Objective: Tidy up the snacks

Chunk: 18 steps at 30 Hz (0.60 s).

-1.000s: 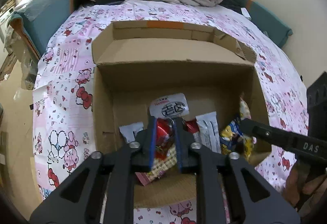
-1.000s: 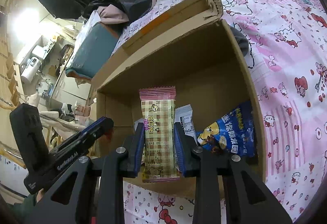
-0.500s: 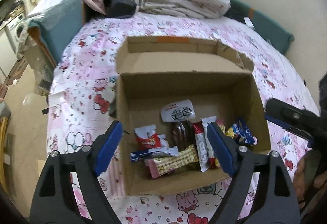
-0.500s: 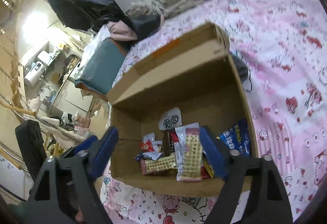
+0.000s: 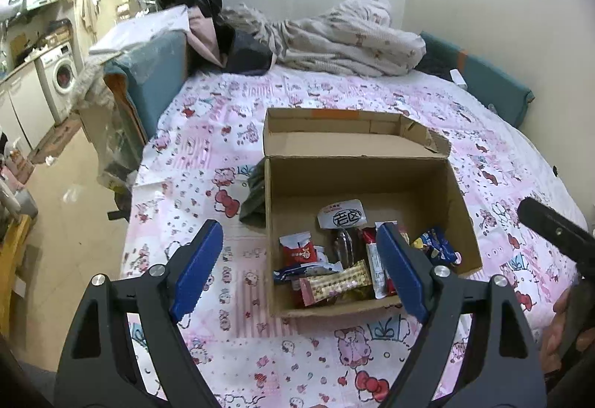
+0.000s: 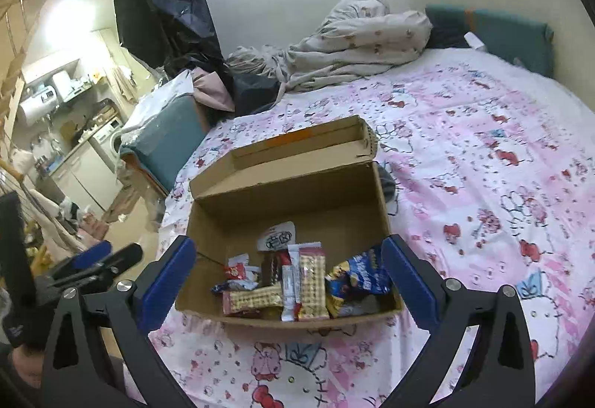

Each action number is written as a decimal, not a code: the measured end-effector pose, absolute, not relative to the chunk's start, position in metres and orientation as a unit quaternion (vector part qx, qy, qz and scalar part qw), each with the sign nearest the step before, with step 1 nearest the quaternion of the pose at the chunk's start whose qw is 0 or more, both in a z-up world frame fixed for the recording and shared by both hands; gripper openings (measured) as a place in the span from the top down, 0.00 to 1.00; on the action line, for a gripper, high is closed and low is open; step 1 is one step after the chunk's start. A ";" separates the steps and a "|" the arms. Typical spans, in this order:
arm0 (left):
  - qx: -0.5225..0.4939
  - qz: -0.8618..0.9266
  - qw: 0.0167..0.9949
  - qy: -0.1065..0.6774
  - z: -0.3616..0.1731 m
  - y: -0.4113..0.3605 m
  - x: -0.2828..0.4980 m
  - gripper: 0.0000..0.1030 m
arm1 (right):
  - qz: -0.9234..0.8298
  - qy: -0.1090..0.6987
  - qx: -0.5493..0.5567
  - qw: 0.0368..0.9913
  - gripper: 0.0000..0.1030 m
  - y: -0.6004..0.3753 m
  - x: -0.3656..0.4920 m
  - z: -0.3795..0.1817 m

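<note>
An open cardboard box (image 5: 457, 199) stands on the pink patterned bed; it also shows in the right wrist view (image 6: 379, 192). Several snack packets lie in its near half: a checked wafer bar (image 5: 338, 283), a red packet (image 5: 299, 251), a blue bag (image 5: 433, 248) and a white round-label pack (image 5: 344, 216). The right wrist view shows an upright wafer bar (image 6: 312, 281) and the blue bag (image 6: 362, 274). My left gripper (image 5: 299, 268) is open and empty, above and in front of the box. My right gripper (image 6: 288, 278) is open and empty, also back from the box.
A bundled blanket (image 5: 346, 39) lies at the bed's far end. A teal cushioned block (image 5: 156, 69) stands at the bed's left. The bed's left edge drops to the floor (image 5: 55, 207). A dark cloth (image 5: 254, 192) lies beside the box's left wall.
Both grippers opened and let their snack packets drop into the box, then pulled back and up away from it.
</note>
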State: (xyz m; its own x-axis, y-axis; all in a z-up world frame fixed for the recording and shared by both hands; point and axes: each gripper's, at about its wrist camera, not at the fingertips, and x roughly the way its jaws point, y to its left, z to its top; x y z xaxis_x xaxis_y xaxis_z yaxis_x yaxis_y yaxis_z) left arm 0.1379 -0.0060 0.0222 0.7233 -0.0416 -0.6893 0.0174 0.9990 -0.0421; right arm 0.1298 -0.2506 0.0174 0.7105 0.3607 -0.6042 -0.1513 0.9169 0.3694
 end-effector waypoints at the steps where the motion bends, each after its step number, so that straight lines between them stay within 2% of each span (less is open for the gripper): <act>1: -0.015 -0.018 0.929 0.369 0.024 -0.007 0.134 0.20 | 0.136 0.352 0.141 0.915 0.00 -0.249 0.125 0.019; 18: -0.023 -0.017 0.938 0.345 0.032 0.002 0.072 0.20 | 0.084 0.330 0.049 0.939 0.00 -0.224 0.050 0.021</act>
